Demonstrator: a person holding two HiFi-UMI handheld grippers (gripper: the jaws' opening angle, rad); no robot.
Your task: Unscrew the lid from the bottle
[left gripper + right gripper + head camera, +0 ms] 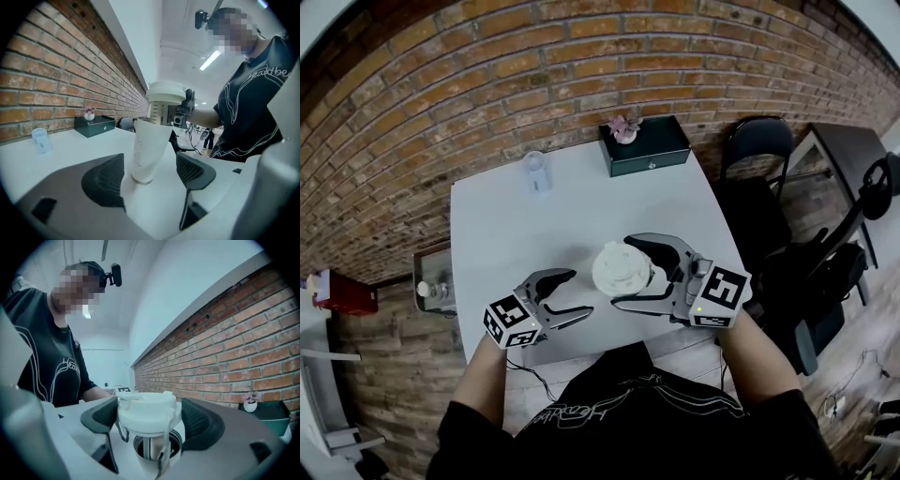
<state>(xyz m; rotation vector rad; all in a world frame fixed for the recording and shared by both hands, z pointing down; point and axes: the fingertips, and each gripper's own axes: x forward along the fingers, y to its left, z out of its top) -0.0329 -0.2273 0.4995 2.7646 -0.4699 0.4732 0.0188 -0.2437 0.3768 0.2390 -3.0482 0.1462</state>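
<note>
**A:** Where is the lid?

**B:** The white lid (622, 270) is between the jaws of the right hand-held gripper (621, 273). The pads press on its two sides. The jaws stand wide because the lid is broad. A thin strap hangs down from it.

**A:** And the bottle?

**B:** The pale bottle (145, 150) stands upright on the white table (506, 234), directly below the right hand-held gripper. Its mouth is open, and the lid is held lifted off it.

**A:** What about the other side?

**B:** The left hand-held gripper (581, 293) holds nothing, and its jaws are wide apart. It points at the bottle, which stands just ahead of it, in line with the gap between the pads. Neither pad presses on the bottle.

**A:** Anything else on the table?

**B:** Well beyond the right hand-held gripper, at the far edge by a brick wall (534, 75), sits a dark green box (645, 145). A small flower pot (624, 128) stands on top of it. Well beyond the left hand-held gripper stands a small clear cup (535, 172).
</note>
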